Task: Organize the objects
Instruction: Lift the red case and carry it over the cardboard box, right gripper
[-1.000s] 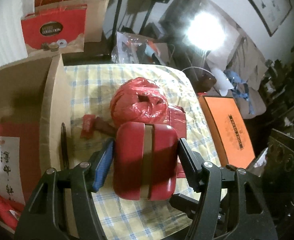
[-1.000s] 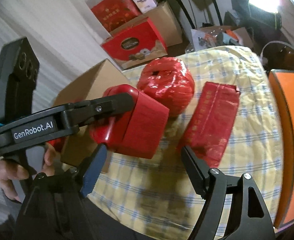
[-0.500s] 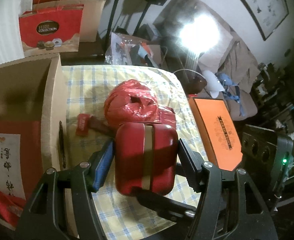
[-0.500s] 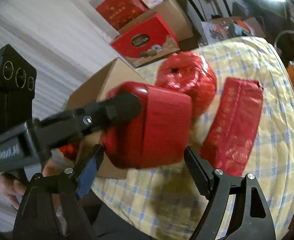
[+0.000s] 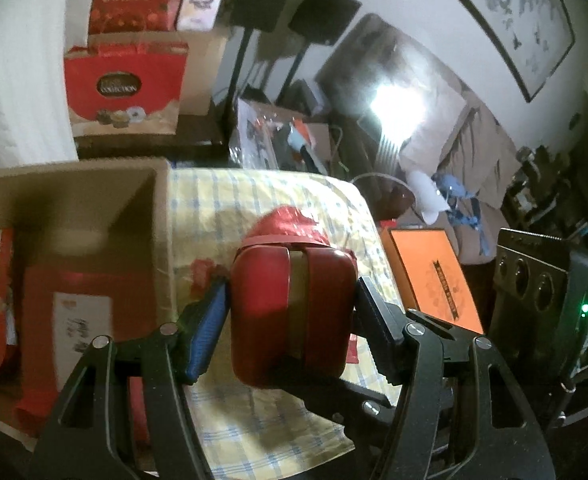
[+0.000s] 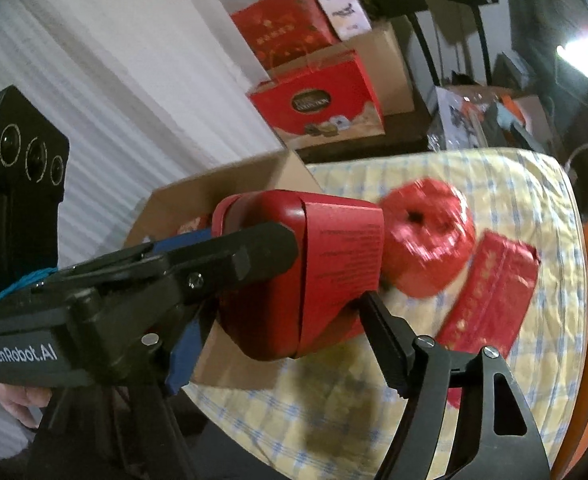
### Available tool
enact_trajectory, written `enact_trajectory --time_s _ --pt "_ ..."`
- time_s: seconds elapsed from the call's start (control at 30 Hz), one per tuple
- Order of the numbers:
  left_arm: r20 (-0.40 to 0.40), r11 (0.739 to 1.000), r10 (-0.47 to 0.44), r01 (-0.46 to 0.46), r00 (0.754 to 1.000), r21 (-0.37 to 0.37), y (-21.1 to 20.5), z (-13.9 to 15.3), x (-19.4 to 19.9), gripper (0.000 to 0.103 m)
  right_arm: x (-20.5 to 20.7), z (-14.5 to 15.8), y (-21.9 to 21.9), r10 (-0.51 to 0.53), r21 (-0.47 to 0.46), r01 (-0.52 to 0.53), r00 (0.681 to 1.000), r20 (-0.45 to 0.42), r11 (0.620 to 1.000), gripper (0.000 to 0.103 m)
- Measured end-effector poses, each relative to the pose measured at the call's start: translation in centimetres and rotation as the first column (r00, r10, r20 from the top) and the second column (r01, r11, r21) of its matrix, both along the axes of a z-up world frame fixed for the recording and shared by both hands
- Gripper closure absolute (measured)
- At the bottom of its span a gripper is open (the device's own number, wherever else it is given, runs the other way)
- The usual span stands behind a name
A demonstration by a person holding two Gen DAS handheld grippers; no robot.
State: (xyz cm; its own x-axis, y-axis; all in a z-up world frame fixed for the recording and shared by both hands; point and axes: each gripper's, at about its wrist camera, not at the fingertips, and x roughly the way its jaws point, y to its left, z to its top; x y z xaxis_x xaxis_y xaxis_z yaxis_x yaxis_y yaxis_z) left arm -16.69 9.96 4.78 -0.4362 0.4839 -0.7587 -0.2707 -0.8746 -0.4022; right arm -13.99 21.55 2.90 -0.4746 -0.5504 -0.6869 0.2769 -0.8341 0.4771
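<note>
Red rounded box [image 5: 292, 312] with a tan band down its middle sits in the lower centre of the left wrist view, clamped between the left gripper [image 5: 290, 322]: the blue finger presses its left side and the black finger its right side, about half spread, the box lifted off the checked cloth [image 5: 254, 200] of the desk. In the right wrist view the same box [image 6: 313, 276] fills the centre, and the right gripper [image 6: 278, 336] reaches under it with its fingers [image 6: 385, 336] set wide; these have just been closing, and the black one touches the box's lower right corner, while whether the blue one touches it cannot be told. Behind the box, right of centre, lie a round red foil bundle [image 6: 429, 236] and, beside it, a flat red packet [image 6: 489, 292]. An open cardboard carton [image 5: 94, 216] stands at the left.
</note>
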Motion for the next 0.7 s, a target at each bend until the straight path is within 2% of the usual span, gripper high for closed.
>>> enact_trajectory --time_s 0.13,0.3,0.57,0.7 --pt "-0.028 0.999 0.038 -0.038 0.999 0.009 -2.2 1.8 -0.5 0.043 -1.5 2.4 -2.7 0.029 0.013 -0.029 0.999 -0.038 1.0 0.028" --pt "-0.044 0.996 0.088 -0.088 0.995 0.007 -4.9 2.7 -1.6 0.043 -2.9 3.5 -5.2 0.059 0.02 -0.058 0.997 -0.049 0.998 0.029" --pt "-0.037 0.987 0.158 -0.158 0.987 0.002 -8.8 2.5 -3.7 0.043 -6.6 3.9 -9.7 0.107 0.0 -0.107 0.994 -0.029 0.994 0.029" --pt "-0.022 0.985 0.173 -0.173 0.985 -0.009 -10.2 2.0 -5.0 0.043 -7.7 3.4 -10.6 0.115 0.0 -0.115 0.993 -0.021 0.993 0.029"
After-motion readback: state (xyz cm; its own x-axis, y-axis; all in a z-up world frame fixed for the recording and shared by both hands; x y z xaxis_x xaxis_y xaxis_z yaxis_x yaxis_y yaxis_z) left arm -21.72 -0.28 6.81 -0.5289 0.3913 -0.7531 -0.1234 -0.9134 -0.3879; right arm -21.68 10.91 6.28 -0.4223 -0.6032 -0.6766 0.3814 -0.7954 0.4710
